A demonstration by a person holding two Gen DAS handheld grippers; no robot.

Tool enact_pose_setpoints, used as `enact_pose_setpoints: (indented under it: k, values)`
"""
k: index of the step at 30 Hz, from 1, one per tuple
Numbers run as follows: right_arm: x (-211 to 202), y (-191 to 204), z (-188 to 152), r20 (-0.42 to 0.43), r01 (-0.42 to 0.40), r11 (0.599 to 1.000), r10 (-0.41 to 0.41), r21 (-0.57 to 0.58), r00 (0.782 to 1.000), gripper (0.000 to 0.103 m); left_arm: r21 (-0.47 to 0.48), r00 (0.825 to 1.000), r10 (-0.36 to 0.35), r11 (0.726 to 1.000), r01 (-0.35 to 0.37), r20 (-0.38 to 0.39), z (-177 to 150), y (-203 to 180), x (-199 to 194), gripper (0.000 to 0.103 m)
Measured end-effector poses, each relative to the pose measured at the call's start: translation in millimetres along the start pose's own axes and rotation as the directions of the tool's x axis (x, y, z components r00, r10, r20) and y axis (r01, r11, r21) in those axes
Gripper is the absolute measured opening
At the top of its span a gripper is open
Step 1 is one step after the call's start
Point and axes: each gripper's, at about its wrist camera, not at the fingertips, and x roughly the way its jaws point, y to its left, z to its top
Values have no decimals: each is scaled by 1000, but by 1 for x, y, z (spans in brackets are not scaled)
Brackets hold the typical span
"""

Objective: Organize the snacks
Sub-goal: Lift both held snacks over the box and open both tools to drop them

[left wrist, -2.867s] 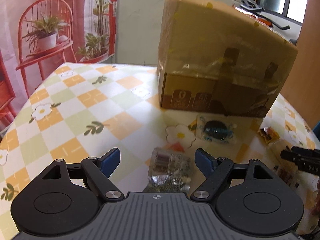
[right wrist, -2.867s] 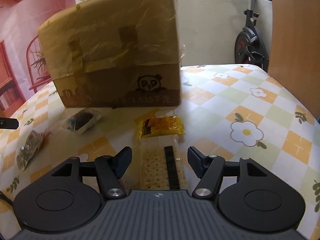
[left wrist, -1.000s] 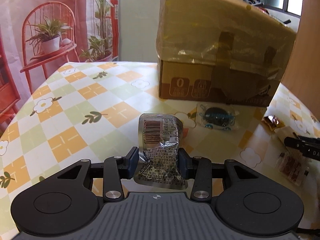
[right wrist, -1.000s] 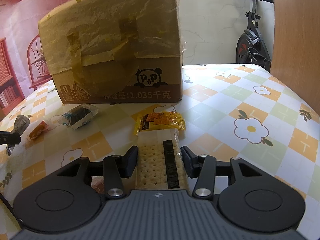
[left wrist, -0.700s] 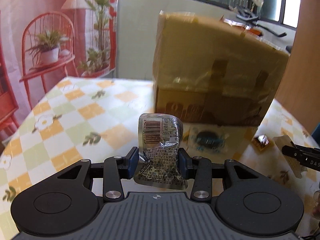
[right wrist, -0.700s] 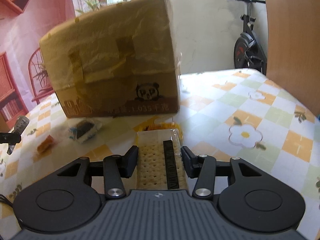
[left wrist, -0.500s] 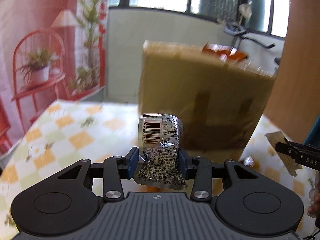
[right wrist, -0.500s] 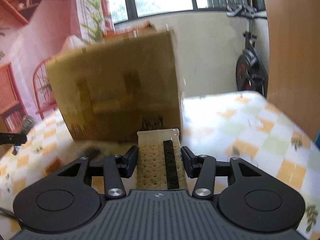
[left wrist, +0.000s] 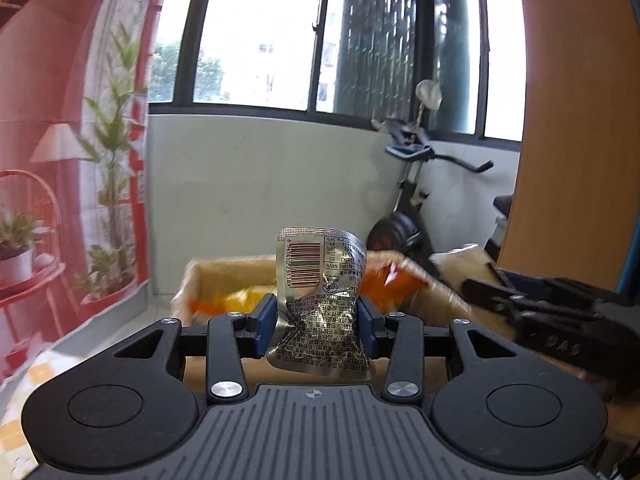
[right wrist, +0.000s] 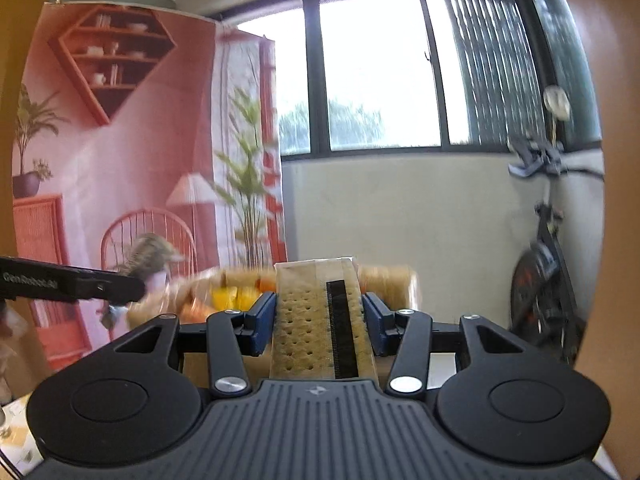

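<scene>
Above the near edge of the open brown cardboard box [left wrist: 224,276], the left gripper [left wrist: 317,322] has its blue-padded jaws clenched on a crinkled silver foil snack packet [left wrist: 320,304], held upright with its barcode end on top. Inside the box lie orange and yellow wrappers [left wrist: 240,298], too blurred to tell apart (the whole lower scene is smeared). To the right in the left wrist view, the black right gripper [left wrist: 500,294] reaches in over the box's right side.

In its own view the right gripper [right wrist: 319,322] is grasping a clear-wrapped pack of pale crackers with a black stripe [right wrist: 320,320], standing upright between the pads, with the box [right wrist: 392,284] just beyond it. At the left there, the left gripper [right wrist: 132,286] shows side-on with the packet [right wrist: 150,258] at its tip. A black exercise bike [left wrist: 408,220] stands by the far white wall below the dark-framed windows [left wrist: 256,36].
</scene>
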Motion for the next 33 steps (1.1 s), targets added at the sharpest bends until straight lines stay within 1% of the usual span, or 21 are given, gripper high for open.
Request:
enact_pose_setpoints:
  k: [3,6,8,13,17,18,20,22,24,25,27,33]
  values:
    - [24,-4,10,20,6,1000,-5,-18,1000,49,-18,1000,-2,1000,2,-1,8,-3,26,45]
    - [46,-12,11,25,14,1000,-14,-10,1000,49,-22,1000,6,1000,-6,-14,10,-5,46,45]
    - [61,-18,9,12,16,1000,-16,19,1000,49,-30,1000,5,1000,-6,-30,9,-5,55,45]
    - [78,-35,3,-25,6,997,-4,80,1000,49,-32,997,-9,999,6,-75,8,0,68,45]
    - [88,-37,-1,-52,-4,998,8,68,999,49,-13,993,-21,1000,19,-114,5,5,76,47]
    - [88,-38,-3,-54,-2,998,5,64,999,49,-14,993,-18,1000,17,-118,4,4,78,51]
    - [90,-39,-5,-65,-3,998,7,67,998,51,-16,991,-16,1000,14,-130,3,4,81,65]
    - [92,-39,-6,-79,2,998,2,58,997,52,-14,991,-5,1000,4,-137,2,4,81,71]
    - [92,-38,-7,-93,12,999,-7,44,996,59,-12,990,-2,1000,0,-142,4,6,80,72]
    - [91,-37,-7,-94,16,999,-12,41,996,61,-12,990,0,1000,-2,-143,4,6,77,73]
    - [87,-36,-7,-89,20,999,-17,39,996,69,-14,990,5,1000,-7,-142,7,9,72,73]
    - [69,-32,1,-75,29,999,-27,28,997,69,-12,992,22,1000,-23,-128,12,15,50,75]
